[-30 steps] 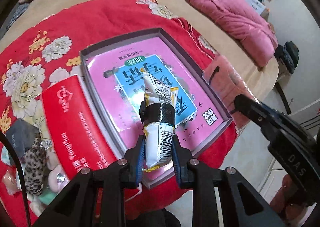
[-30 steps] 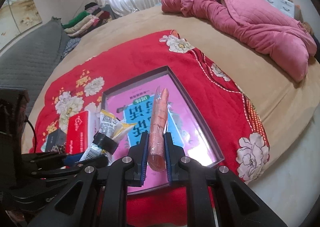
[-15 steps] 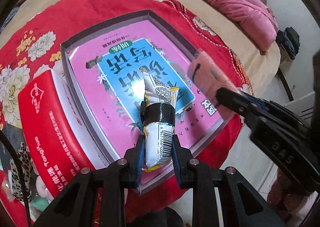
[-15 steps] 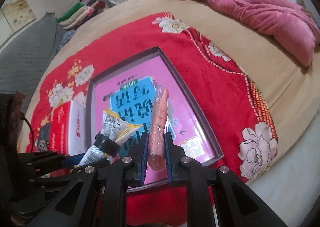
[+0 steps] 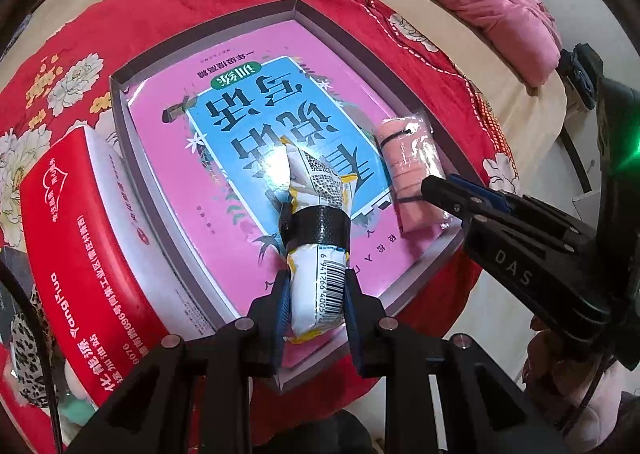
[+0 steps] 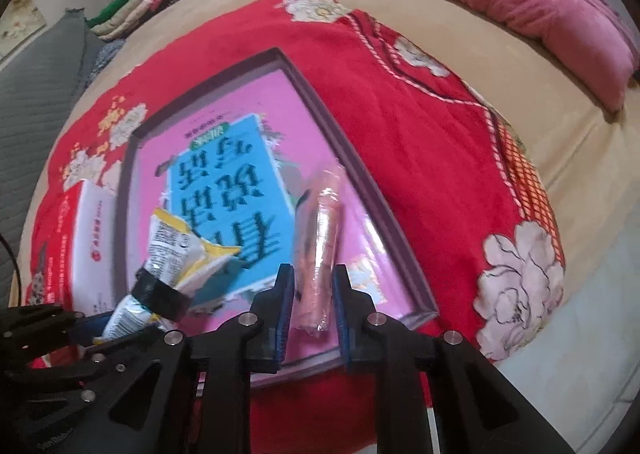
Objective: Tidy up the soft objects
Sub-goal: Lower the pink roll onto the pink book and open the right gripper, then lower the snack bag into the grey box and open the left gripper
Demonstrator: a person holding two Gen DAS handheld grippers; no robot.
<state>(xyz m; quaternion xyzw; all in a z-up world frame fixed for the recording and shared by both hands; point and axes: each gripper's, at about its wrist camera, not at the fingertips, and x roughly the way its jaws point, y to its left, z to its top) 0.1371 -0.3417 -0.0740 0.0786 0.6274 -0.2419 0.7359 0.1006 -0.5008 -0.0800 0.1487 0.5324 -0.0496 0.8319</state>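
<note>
The right gripper arm reads "DAS"; the red box at nine o'clock reads "YangYua". The left gripper is clamped on a yellow-white snack packet over the tray. The right gripper's jaws are opening, the pink sausage loose between them, lying in the tray toward three o'clock

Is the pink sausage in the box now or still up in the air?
In the box. The pink sausage lies on the book inside the box, while the right gripper is opening around it.
</note>
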